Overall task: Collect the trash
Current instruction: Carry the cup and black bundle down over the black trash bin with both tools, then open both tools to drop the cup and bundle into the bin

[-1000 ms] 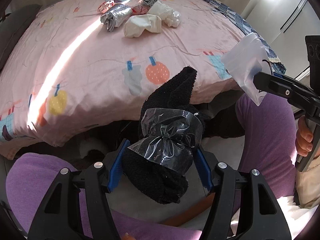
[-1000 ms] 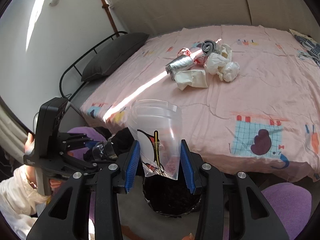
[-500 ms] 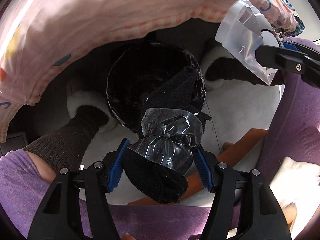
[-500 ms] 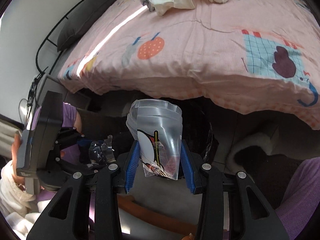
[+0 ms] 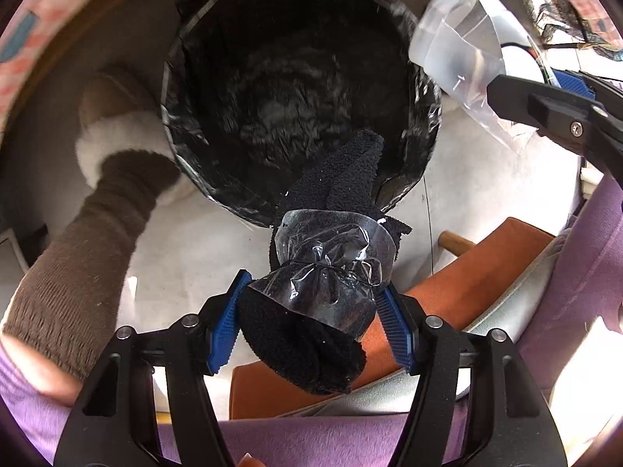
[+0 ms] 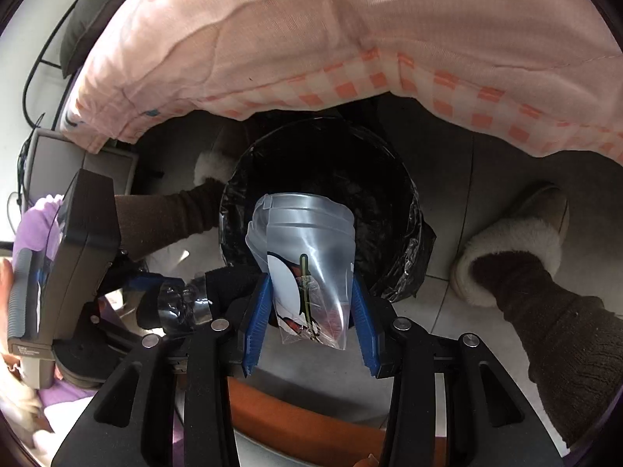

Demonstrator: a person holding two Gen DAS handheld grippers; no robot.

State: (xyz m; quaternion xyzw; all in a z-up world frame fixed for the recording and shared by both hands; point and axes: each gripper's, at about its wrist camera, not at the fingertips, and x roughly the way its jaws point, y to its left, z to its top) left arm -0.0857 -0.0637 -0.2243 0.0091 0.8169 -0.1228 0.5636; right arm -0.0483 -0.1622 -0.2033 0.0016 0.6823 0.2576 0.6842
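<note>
Trash fills both tongs. In the left wrist view, the left tongs (image 5: 311, 325) are clamped on a black fuzzy sock (image 5: 335, 190) banded with crumpled clear plastic film (image 5: 331, 268); the blue pads press on the bundle from either side. Its long axis runs from 6 o'clock, where the rolled end bulges below the pads, toward 1 o'clock, where the tip reaches over the near rim of the trash bin (image 5: 416, 144). The film hides the sock's middle, so how it is folded there cannot be made out.

In the right wrist view, the right tongs (image 6: 309, 317) are clamped on a clear plastic bag (image 6: 307, 249) with a printed label; its narrow bottom corner hangs toward 6 o'clock and its wider mouth points to 12, over the bin's opening. What the bag holds is too small to tell.

Beyond both, the bin, lined with a black bag, stands on the pale floor (image 6: 447, 179); its inside is dark and its contents unreadable. A person's feet in brown socks and fluffy slippers (image 6: 518, 233) flank it at 9 and 3 o'clock. Farthest, at 12 o'clock, the pink quilt (image 6: 311, 31) overhangs the bed edge, cut off by the frame.
</note>
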